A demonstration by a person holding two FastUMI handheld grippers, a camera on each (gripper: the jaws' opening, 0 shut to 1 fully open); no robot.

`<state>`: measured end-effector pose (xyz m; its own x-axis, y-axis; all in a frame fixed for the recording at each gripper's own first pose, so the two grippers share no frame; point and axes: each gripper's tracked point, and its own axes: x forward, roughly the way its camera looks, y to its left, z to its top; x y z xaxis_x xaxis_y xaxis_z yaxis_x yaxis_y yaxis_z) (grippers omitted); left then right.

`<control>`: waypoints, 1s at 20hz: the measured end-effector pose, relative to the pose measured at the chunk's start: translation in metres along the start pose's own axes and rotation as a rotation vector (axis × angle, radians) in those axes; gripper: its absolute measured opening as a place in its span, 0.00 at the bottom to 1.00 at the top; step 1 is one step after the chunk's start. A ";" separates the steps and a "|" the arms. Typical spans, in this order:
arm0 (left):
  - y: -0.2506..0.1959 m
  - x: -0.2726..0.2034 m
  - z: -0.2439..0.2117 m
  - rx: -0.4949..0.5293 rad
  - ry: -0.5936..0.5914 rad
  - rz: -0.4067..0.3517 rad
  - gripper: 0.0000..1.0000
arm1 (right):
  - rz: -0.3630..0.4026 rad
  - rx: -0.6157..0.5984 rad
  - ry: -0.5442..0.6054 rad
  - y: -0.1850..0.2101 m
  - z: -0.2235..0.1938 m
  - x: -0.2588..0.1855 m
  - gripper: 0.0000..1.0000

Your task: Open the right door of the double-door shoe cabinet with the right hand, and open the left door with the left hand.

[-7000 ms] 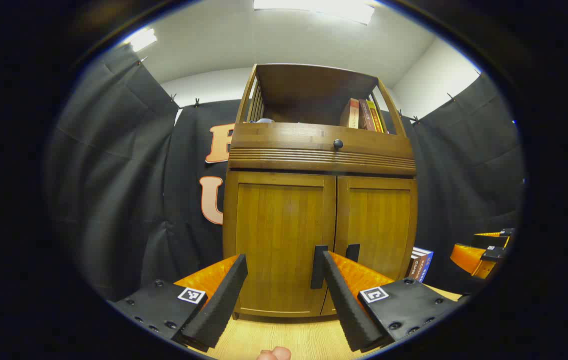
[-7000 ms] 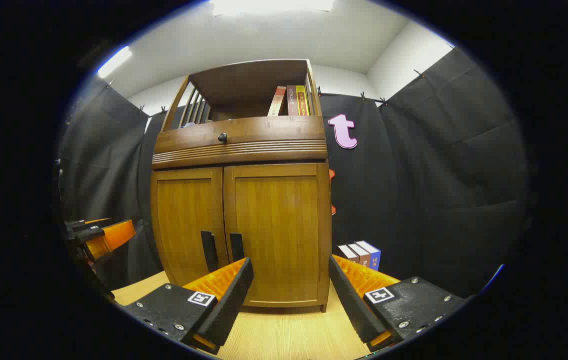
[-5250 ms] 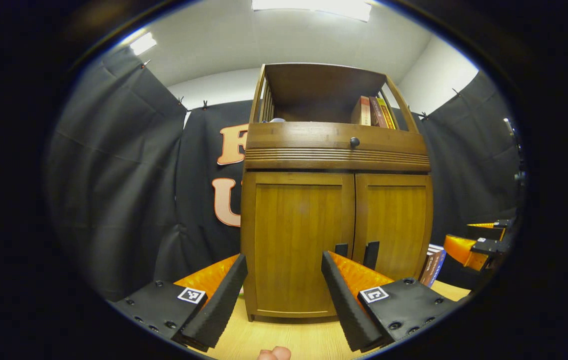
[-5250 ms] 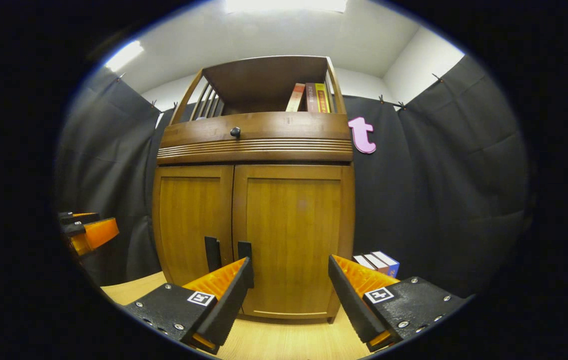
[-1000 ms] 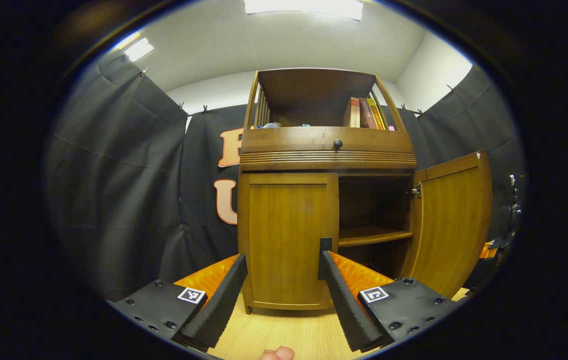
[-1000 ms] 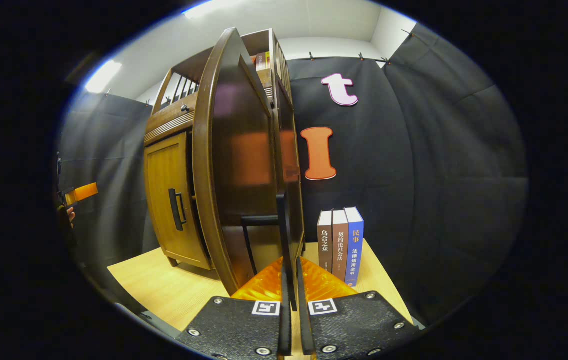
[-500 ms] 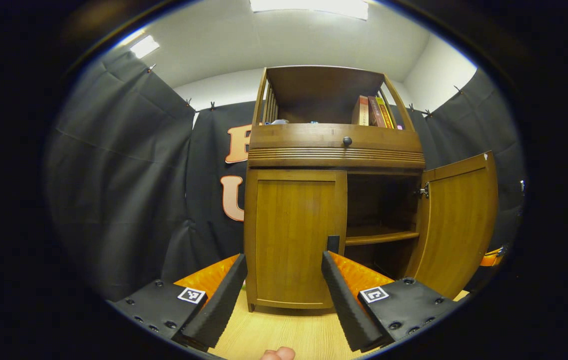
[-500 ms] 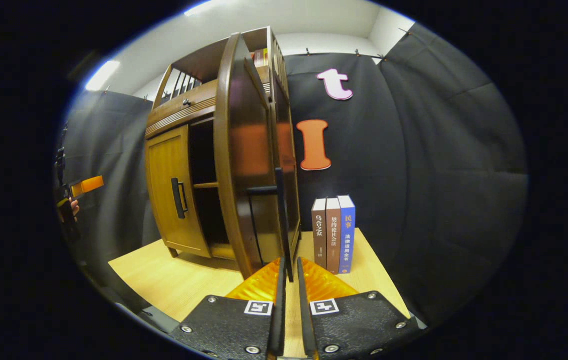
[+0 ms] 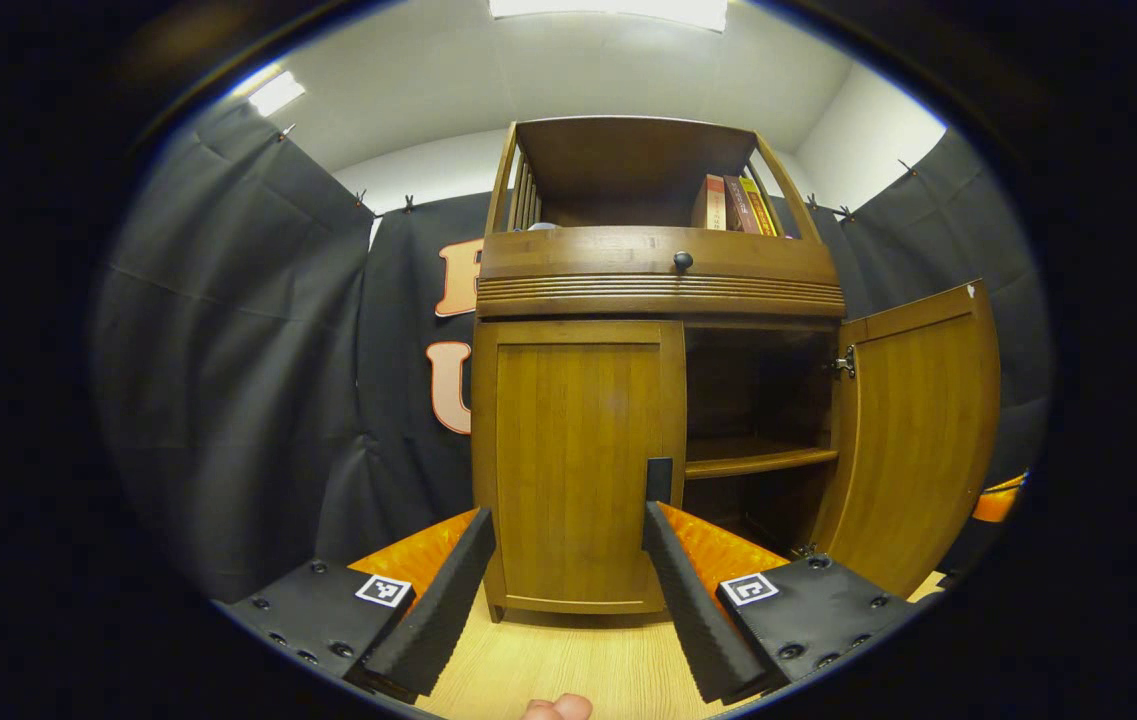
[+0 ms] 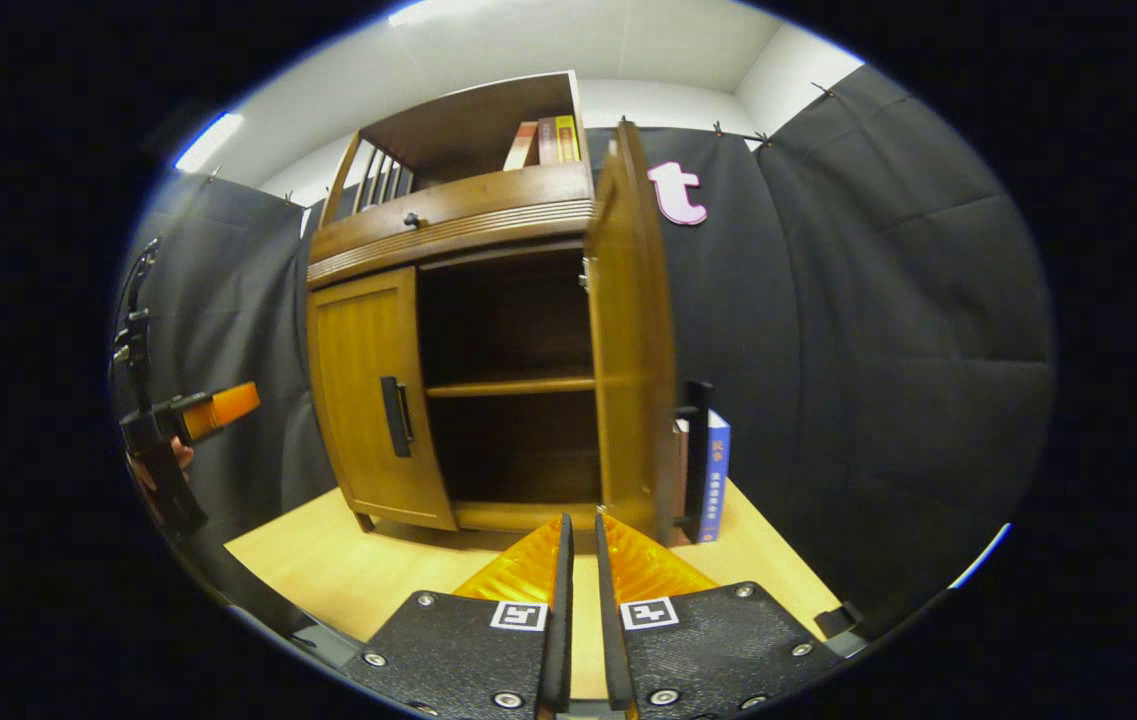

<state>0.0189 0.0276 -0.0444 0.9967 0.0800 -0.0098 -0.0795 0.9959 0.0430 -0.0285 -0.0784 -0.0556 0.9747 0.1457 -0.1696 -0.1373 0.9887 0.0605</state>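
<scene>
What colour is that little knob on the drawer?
Black; the knob shows best in the left gripper view.

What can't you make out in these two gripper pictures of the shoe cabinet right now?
- Left door's handle: in the left gripper view its lower part sits behind a finger of the left gripper.
- Books on the table: in the right gripper view the open right door and its handle cover most of them.
- Cabinet's lower compartment: too dark to tell what lies at the back.
- Books on the top shelf: spines too small to read.
</scene>
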 end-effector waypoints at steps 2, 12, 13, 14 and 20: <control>0.003 0.000 -0.003 -0.007 0.003 -0.001 0.99 | 0.045 -0.010 -0.020 0.028 0.006 0.015 0.13; -0.031 0.050 -0.014 -0.020 0.011 -0.121 0.95 | 0.024 -0.002 -0.039 0.051 0.016 0.041 0.92; -0.037 0.062 -0.014 -0.009 0.004 -0.134 0.95 | 0.026 -0.001 -0.036 0.052 0.017 0.036 0.92; -0.042 0.072 -0.015 -0.009 -0.006 -0.145 0.95 | 0.029 -0.001 -0.033 0.053 0.017 0.033 0.92; -0.078 0.162 -0.060 -0.013 0.007 -0.161 0.95 | 0.024 -0.010 -0.040 0.057 0.016 0.018 0.92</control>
<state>0.1856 -0.0343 -0.1096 0.9965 -0.0803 -0.0222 0.0809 0.9964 0.0272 -0.0158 -0.0202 -0.0394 0.9774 0.1679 -0.1285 -0.1621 0.9853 0.0542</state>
